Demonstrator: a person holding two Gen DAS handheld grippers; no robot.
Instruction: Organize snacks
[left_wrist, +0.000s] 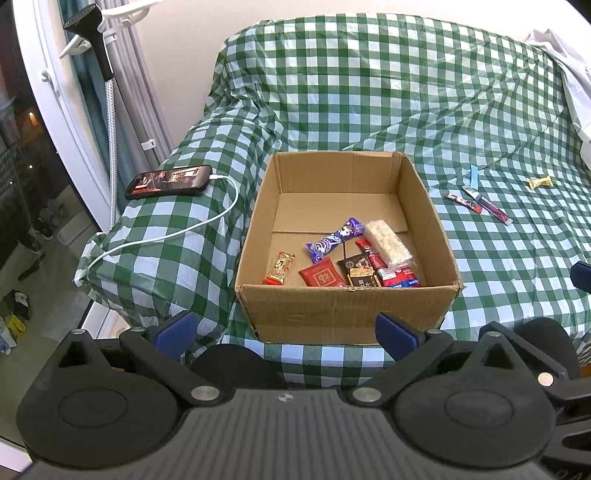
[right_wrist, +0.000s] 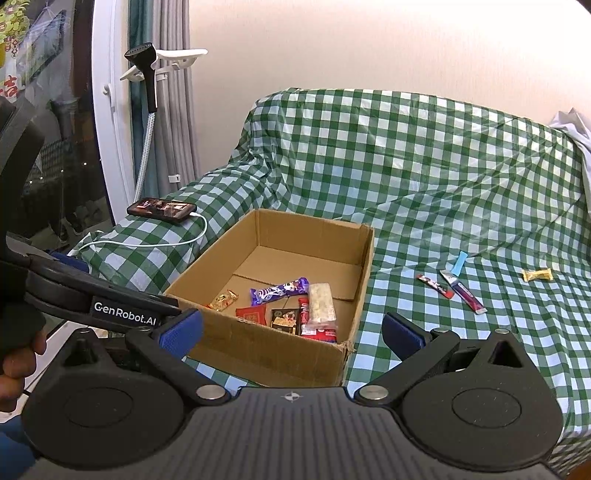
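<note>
Snacks lie in a cardboard box (left_wrist: 347, 236) on a checked cloth (left_wrist: 388, 96), while four more, a red stick (right_wrist: 435, 286), purple stick (right_wrist: 466, 295), blue wrapper (right_wrist: 459, 264) and yellow candy (right_wrist: 536, 274), lie loose to its right. Left gripper (left_wrist: 286, 330) and right gripper (right_wrist: 291, 330) hover before the box, fingers apart and empty. Thin, flat wrappers may slip from a pinch, or the fingers may snag the loose cloth and drag nearby pieces.

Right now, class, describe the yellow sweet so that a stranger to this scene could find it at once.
Start at the cardboard box on the green checked cloth. To its right four loose snacks lie on the cloth. The yellow sweet is the farthest right, alone, short with twisted ends, while the other three are slim sticks in red, purple and blue.
</note>
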